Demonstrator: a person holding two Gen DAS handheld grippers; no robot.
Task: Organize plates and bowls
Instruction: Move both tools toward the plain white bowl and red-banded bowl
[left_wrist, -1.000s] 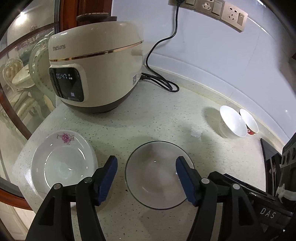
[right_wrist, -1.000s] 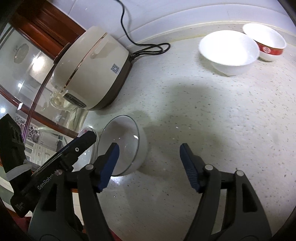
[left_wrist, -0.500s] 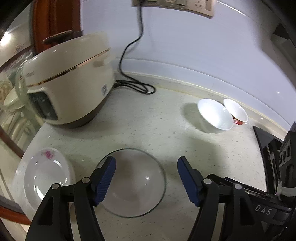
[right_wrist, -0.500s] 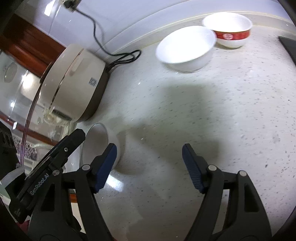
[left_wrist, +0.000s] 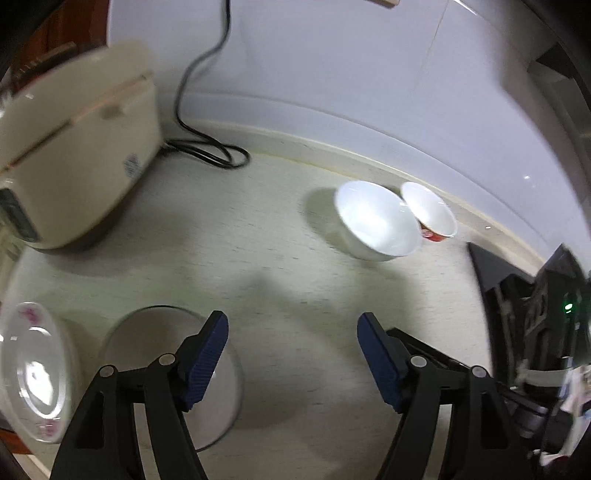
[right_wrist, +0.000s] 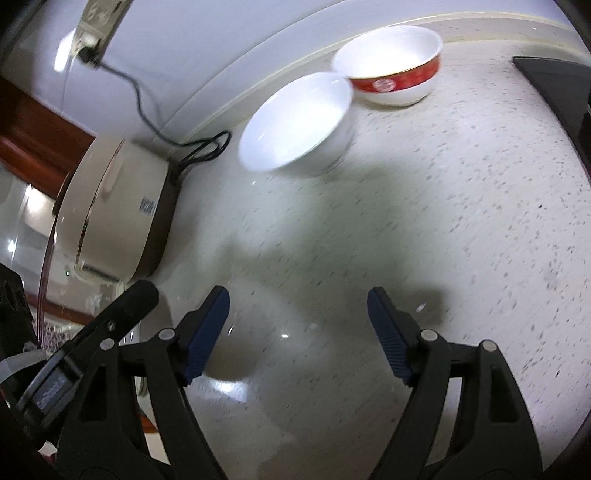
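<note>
Four pieces of crockery are out on the desk (left_wrist: 258, 236), and as I judge it the sorting is barely underway — nothing is stacked on anything yet. At the back, close to the wall, the white bowl (left_wrist: 376, 225) and the red-banded bowl (left_wrist: 430, 214) sit rim to rim, upright and empty; from my right side they look to be touching, though the blur makes me hedge on that. Down at the near left edge lie the other two: the flowered plate (left_wrist: 33, 369) at the very corner and the clear glass dish (left_wrist: 166, 369) just beside it, partly behind one of my left fingers (left_wrist: 205, 360). My left gripper (left_wrist: 291, 358) holds nothing; its fingers are apart and opening wider, with only bare desk between them. My right gripper (right_wrist: 297, 332) is the same — fingers spread and opening, nothing pressed between the pads, speckled desk showing through the gap, and both bowls ahead of it. The rice cooker (left_wrist: 74, 147) and its cord (left_wrist: 207, 147) take up the left rear and are no part of the job. What I reckon is left is nearly all of it: nest one bowl in the other, pair the plate with the glass dish, and set the groups tidily.
</note>
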